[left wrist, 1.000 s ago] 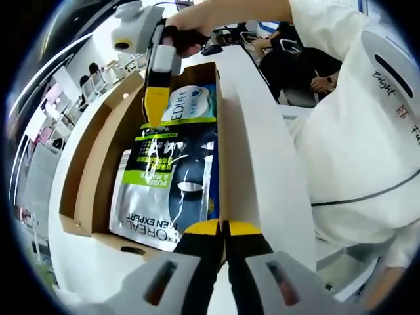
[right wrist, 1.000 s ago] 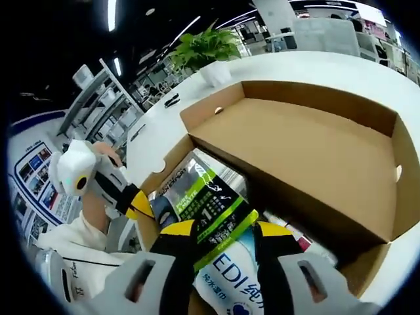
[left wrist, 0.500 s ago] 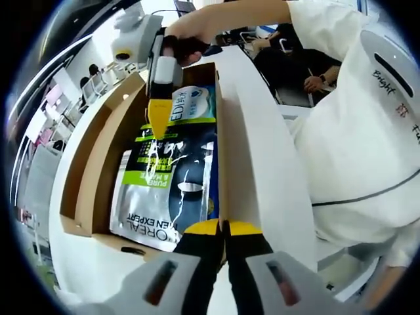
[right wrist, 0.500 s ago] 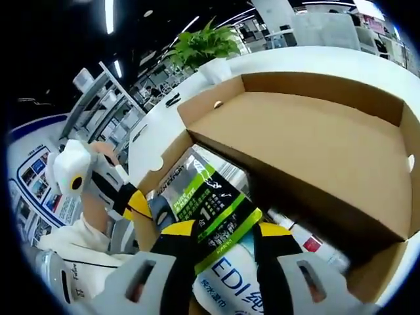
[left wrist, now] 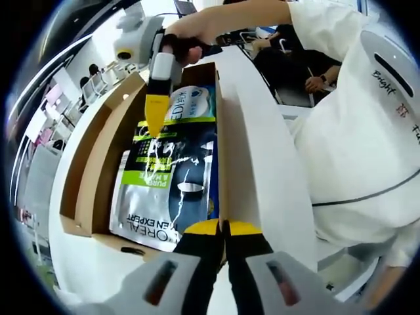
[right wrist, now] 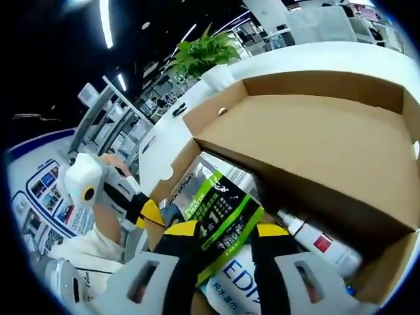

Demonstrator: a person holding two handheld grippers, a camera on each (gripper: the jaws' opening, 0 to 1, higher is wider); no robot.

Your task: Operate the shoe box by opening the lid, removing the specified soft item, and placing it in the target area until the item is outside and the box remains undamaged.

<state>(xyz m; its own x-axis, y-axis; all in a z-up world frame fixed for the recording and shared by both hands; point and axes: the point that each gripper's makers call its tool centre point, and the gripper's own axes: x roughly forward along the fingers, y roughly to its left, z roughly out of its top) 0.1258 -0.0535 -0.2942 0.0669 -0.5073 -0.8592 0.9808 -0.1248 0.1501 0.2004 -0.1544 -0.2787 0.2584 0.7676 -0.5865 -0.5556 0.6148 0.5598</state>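
An open cardboard shoe box (left wrist: 98,164) sits on a white bench (left wrist: 275,170), its lid (right wrist: 315,151) folded back. The right tool (right wrist: 226,230) has its yellow-tipped jaws closed on the top edge of a dark, green-banded pouch (left wrist: 167,177), apparently to lift it out. The left tool (left wrist: 224,228), jaws pressed together, pinches the box's near wall, likely steadying it

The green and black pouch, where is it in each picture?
Left gripper view: the pouch lies in the open box, centre-left, the right gripper at its far end.
Right gripper view: the pouch is low in the middle, between the right gripper's fingers.
Shared landmark: the white pack with blue letters, under the pouch.
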